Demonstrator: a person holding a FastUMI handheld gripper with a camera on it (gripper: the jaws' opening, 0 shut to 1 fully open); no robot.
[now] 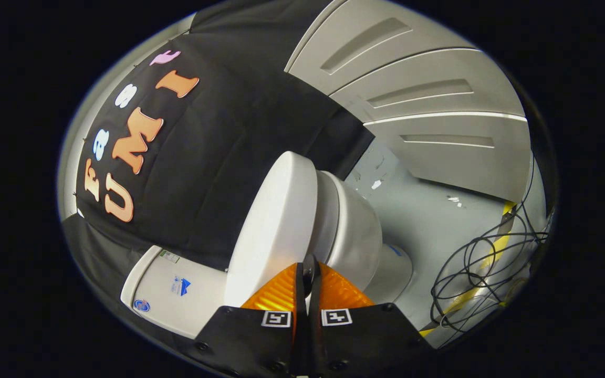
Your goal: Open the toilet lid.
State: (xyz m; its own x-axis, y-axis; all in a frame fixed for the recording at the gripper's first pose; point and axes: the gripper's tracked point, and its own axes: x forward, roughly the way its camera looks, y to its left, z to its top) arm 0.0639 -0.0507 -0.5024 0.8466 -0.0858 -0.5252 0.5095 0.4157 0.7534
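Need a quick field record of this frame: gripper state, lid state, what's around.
gripper: gripper with fingers together, no visible gap, tips at the edge of the lid
lid: white toilet lid, partly raised, a gap shows between it and the bowl
bowl: white toilet bowl, just beyond the fingers
tank: white tank, behind the lid, against the black cloth wall
floor: grey floor with a tangle of black cables and yellow tape
grip: cannot tell whether both fingers press on the lid
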